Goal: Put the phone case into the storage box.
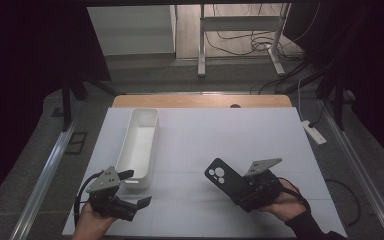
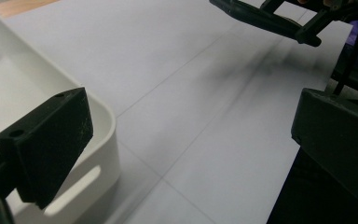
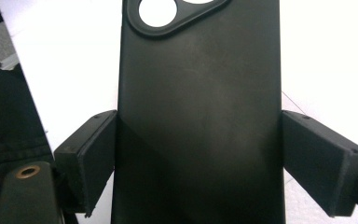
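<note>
Your right gripper (image 1: pixel 245 187) pinches the black phone case (image 1: pixel 227 180) between its 2 jaws; your left gripper (image 1: pixel 132 187) stands spread, the white tray (image 1: pixel 139 142) just beside it.

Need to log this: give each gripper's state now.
Left gripper: open, holding nothing.
Right gripper: shut on the phone case.

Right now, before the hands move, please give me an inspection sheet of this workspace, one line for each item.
Surface: white table top, wooden edge at the far side.
Job's things: black phone case clamped by its long edges; white bin at the left, nothing seen inside.
Clutter: nothing seen.
Grippers: right gripper shut on the phone case; left gripper open, beside the bin's near end.
Cables: gripper cable at the left hand; loose cables on the floor beyond.
Surroundings: metal stand, power strip, dark curtains.
</note>
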`<action>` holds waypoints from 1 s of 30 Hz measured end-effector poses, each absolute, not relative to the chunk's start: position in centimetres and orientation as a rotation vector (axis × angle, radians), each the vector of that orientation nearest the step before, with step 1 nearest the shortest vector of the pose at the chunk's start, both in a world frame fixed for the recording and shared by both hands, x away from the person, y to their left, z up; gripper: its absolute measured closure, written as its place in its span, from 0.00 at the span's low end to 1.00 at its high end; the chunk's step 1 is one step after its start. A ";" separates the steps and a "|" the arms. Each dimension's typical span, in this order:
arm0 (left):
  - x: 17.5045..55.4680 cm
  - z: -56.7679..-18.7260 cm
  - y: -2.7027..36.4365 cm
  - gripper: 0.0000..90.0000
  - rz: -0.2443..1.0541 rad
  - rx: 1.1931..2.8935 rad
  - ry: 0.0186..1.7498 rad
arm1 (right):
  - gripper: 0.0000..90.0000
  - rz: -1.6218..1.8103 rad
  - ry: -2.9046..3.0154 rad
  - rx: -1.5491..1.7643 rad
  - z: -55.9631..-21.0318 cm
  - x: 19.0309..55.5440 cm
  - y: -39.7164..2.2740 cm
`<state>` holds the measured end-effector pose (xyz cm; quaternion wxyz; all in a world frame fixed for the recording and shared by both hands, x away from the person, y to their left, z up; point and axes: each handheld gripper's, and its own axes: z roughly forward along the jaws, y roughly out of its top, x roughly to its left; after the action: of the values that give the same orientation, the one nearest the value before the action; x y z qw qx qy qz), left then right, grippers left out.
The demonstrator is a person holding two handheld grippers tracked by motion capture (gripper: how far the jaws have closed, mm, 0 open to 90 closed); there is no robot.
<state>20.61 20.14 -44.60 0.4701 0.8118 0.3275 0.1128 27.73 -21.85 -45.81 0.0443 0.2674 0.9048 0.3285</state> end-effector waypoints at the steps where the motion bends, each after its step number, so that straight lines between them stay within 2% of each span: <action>1: 20.8 -44.6 19.9 0.00 0.274 1.992 0.799 | 0.17 1.017 2.769 0.807 -45.7 27.7 -21.9; 30: 25.4 -44.4 15.4 0.00 0.188 2.047 0.595 | 0.16 1.161 2.778 0.746 -44.7 26.2 -22.4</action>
<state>25.45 15.40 -44.38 0.4801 0.8391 0.2441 0.0770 26.20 -22.41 -44.75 0.0199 0.2403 0.8954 0.3742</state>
